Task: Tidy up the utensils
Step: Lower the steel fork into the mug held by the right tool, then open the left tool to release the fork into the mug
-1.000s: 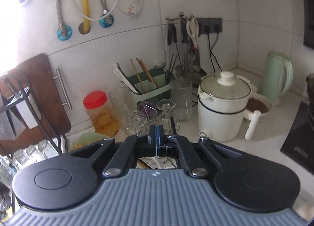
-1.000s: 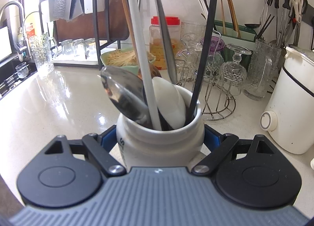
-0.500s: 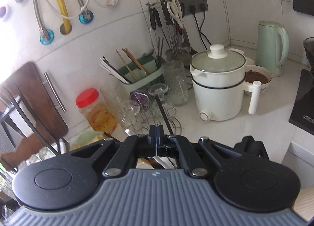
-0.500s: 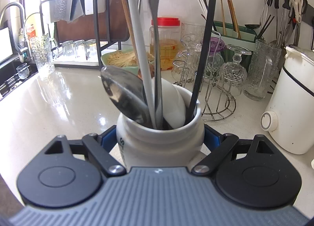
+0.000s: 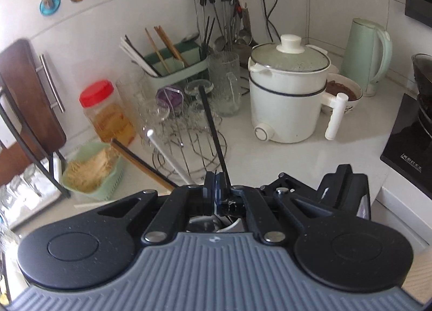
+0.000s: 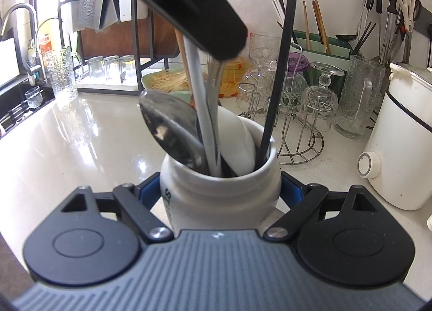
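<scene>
My right gripper [image 6: 220,192] is shut on a white ceramic jar [image 6: 218,192] standing on the counter. The jar holds a steel spoon [image 6: 170,130], a white spoon [image 6: 237,146], a grey handle [image 6: 201,111], a black chopstick [image 6: 280,73] and a steel utensil [image 6: 214,100]. My left gripper [image 5: 216,189] is directly above the jar, shut on the top of that steel utensil; its black finger [image 6: 189,3] fills the top of the right wrist view. The left wrist view looks down past its jaws at the chopstick [image 5: 213,133] and a white handle [image 5: 167,154].
Behind the jar stand a wire rack of upturned glasses [image 6: 291,95], a green chopstick caddy [image 5: 175,68], a red-lidded jar [image 5: 108,111], a green bowl [image 5: 91,170], a white electric pot [image 5: 289,95], a kettle [image 5: 367,54] and an induction hob [image 5: 410,143].
My left gripper has come down over the jar, lowering the steel utensil into it. The right gripper and jar have stayed put.
</scene>
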Tool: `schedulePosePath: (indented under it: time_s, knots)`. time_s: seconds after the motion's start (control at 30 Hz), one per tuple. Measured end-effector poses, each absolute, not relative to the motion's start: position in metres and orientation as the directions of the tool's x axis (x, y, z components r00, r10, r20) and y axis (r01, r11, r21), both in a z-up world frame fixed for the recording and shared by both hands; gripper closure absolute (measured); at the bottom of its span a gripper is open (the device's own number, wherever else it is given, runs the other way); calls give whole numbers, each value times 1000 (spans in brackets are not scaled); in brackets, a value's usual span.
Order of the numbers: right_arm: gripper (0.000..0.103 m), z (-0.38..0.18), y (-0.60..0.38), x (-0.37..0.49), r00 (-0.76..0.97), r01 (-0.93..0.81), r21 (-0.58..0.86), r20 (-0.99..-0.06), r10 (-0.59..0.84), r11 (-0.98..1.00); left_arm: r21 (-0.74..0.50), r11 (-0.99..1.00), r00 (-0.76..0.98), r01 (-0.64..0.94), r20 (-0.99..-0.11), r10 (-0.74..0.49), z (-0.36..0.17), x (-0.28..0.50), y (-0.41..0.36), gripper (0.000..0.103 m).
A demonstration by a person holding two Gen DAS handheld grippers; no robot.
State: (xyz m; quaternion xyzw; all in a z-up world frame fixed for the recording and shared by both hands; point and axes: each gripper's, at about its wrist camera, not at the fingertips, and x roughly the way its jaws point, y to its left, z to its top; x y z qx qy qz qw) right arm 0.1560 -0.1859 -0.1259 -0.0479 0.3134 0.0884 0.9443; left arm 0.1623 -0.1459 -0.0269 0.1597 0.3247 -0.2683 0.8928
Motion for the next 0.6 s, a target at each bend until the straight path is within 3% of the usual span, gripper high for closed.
schedulePosePath:
  time_s: [0.6]
  knots:
    - [12,-127,-187,152,790,-203,-37,-597,141,978,-88,846,583,526,-687,-434,-10,166,-121,98]
